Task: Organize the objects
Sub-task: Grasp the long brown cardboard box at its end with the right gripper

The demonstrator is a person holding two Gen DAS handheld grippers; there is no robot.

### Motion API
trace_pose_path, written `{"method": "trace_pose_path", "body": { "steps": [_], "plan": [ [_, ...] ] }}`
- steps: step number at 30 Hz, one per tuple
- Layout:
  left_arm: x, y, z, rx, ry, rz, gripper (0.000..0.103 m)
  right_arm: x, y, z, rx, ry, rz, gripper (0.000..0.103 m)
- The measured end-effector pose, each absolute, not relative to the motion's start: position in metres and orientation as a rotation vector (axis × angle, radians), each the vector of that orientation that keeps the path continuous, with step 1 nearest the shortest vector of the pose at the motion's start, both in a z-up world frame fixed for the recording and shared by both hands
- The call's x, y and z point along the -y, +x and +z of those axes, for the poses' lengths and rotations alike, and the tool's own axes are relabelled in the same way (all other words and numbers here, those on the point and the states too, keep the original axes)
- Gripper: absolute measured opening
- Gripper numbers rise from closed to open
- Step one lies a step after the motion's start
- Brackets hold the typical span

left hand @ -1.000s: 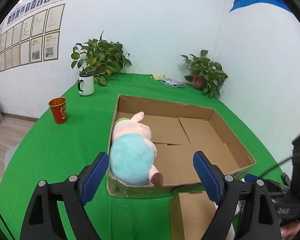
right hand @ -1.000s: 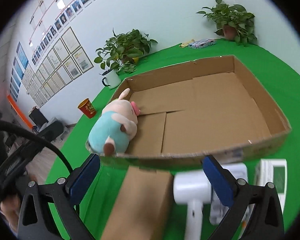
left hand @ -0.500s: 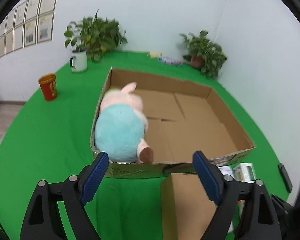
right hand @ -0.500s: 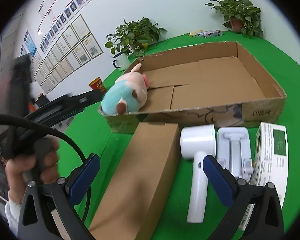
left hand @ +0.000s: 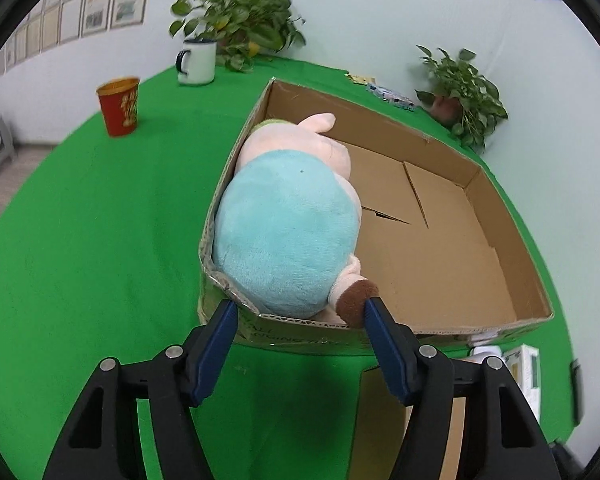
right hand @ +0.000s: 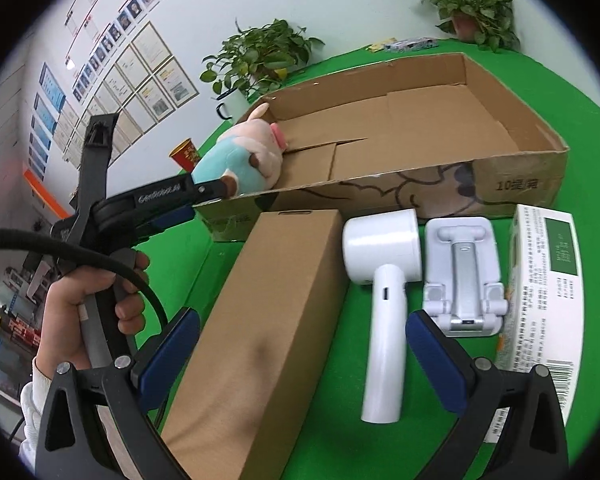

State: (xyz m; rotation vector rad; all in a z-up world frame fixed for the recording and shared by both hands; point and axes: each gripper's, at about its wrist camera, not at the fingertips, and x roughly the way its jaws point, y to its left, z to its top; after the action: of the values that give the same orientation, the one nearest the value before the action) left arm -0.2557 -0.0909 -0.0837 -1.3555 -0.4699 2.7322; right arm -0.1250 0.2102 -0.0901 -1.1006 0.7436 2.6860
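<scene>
A plush pig (left hand: 288, 232) in a light blue shirt lies in the near left corner of the shallow cardboard box (left hand: 512, 240). My left gripper (left hand: 299, 308) reaches over that corner with its jaws closing. The plush's rear end sits between the jaws, and the right fingertip (left hand: 374, 312) is at the brown hoof. In the right wrist view the left gripper (right hand: 216, 192) points at the plush pig (right hand: 240, 160). My right gripper (right hand: 300, 344) stands open in front of the box, above a long brown carton (right hand: 260, 320) and a white handheld device (right hand: 380, 264); nothing is held.
A grey folding stand (right hand: 464, 272) and a white and green carton (right hand: 540, 280) lie right of the device. On the green cloth stand a red cup (left hand: 118, 106), a white mug (left hand: 196, 62) and two potted plants (left hand: 240, 28) (left hand: 464, 92). A person's hand (right hand: 80, 304) holds the left gripper.
The left gripper has come down and in toward the plush, and its jaws have narrowed around the plush's rear. The right gripper has drawn back from the box, and the items before it now show.
</scene>
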Motion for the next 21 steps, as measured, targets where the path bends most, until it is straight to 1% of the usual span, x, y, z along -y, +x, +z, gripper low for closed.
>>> {"method": "trace_pose_path", "body": {
  "steps": [2,4,6,10,12,15,21],
  "plan": [
    [0.093,-0.260,-0.088,0.516,-1.388,2.717,0.065,-0.207,-0.128,-0.090,-0.736,-1.110,2.699,0.102],
    [0.090,-0.264,-0.092,0.516,-1.412,2.708,0.071,-0.203,-0.130,-0.089,-0.733,-1.116,2.713,0.102],
    [0.086,-0.267,-0.094,0.500,-1.418,2.713,0.073,-0.200,-0.130,-0.088,-0.727,-1.116,2.722,0.102],
    [0.083,-0.265,-0.092,0.474,-1.410,2.709,0.073,-0.193,-0.129,-0.086,-0.711,-1.122,2.735,0.102],
    [0.079,-0.257,-0.088,0.409,-1.402,2.708,0.073,-0.191,-0.128,-0.086,-0.715,-1.135,2.732,0.102],
    [0.075,-0.233,-0.076,0.315,-1.349,2.742,0.073,-0.183,-0.127,-0.088,-0.720,-1.162,2.730,0.102],
    [0.078,-0.180,-0.066,0.269,-1.282,2.737,0.073,-0.150,-0.124,-0.095,-0.677,-1.244,2.733,0.102]
  ]
}}
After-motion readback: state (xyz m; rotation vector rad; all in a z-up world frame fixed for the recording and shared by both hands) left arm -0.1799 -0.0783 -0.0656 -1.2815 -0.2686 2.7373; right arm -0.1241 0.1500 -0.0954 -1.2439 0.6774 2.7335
